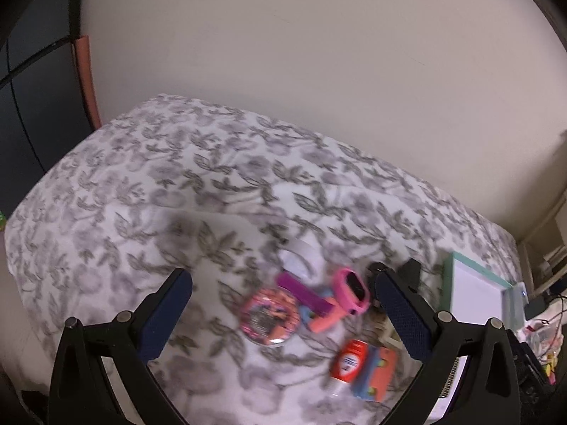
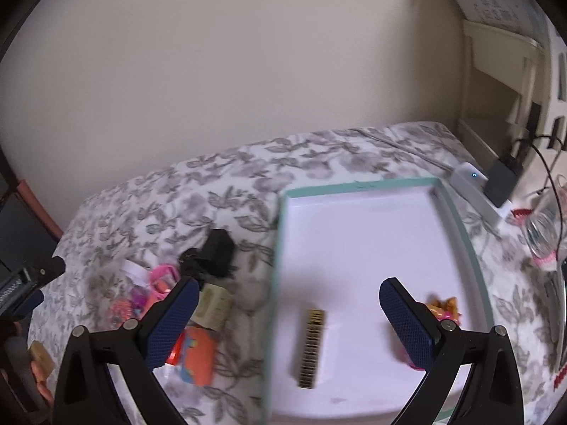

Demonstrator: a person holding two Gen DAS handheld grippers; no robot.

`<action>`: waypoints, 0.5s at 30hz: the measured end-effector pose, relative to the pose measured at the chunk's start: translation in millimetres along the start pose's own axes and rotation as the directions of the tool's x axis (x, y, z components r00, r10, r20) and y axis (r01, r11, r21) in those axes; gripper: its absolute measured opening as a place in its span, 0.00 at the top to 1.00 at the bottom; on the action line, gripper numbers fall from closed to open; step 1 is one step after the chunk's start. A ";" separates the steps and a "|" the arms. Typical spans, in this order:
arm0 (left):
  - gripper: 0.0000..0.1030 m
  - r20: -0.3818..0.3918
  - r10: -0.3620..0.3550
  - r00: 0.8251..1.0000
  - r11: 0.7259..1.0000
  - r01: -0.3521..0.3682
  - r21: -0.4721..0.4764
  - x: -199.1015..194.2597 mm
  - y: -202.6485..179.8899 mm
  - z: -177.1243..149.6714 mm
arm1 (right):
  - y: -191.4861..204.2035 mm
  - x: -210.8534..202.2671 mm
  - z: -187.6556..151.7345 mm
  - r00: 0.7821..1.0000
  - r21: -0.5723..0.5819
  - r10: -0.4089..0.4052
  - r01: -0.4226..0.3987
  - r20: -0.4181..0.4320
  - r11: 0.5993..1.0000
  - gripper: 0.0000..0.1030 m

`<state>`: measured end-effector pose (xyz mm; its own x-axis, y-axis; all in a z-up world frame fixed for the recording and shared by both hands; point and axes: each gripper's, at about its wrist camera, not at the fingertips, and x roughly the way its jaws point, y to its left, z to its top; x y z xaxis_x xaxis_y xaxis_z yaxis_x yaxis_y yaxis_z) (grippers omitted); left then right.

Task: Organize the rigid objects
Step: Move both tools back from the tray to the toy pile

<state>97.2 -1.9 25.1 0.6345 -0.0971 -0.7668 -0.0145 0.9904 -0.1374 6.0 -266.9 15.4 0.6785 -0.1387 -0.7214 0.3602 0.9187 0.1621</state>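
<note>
A pile of small rigid objects lies on the floral bedspread (image 1: 141, 184). In the left wrist view I see a round pink case (image 1: 269, 315), a pink watch (image 1: 352, 290), a purple bar (image 1: 301, 292), a red and white bottle (image 1: 345, 363) and an orange block (image 1: 375, 372). My left gripper (image 1: 283, 283) is open and empty above the pile. My right gripper (image 2: 287, 292) is open and empty over a teal-rimmed white tray (image 2: 354, 184). The tray holds a gold and black comb-like strip (image 2: 311, 347) and an orange and pink toy (image 2: 443, 308).
A black charger (image 2: 218, 251) and a cream box (image 2: 212, 306) lie left of the tray. A white device (image 2: 471, 177), a black box (image 2: 501, 180) and cables sit at the bed's right edge. A plain wall stands behind. A dark cabinet (image 1: 32, 106) stands at the left.
</note>
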 end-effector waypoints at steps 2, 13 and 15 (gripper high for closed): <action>0.00 -0.008 -0.004 1.000 1.000 0.004 -0.018 3.1 9.8 3.5 | 10.1 3.0 -0.4 1.000 -0.017 0.005 -0.005 -0.006 1.000 0.00; 0.00 -0.058 0.050 0.997 0.995 -0.054 -0.086 20.1 52.6 13.4 | 61.1 30.0 -5.7 0.993 -0.109 0.050 -0.062 -0.111 0.992 0.00; 0.00 -0.064 0.060 0.996 0.993 -0.066 -0.094 23.2 56.8 13.6 | 68.2 36.3 -8.9 0.989 -0.122 0.055 -0.072 -0.137 0.990 0.00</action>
<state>121.6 53.5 8.1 0.5819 -0.0432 -0.8121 -0.1291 0.9810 -0.1447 49.5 -205.9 -5.8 0.6030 -0.0362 -0.7969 0.2295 0.9646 0.1299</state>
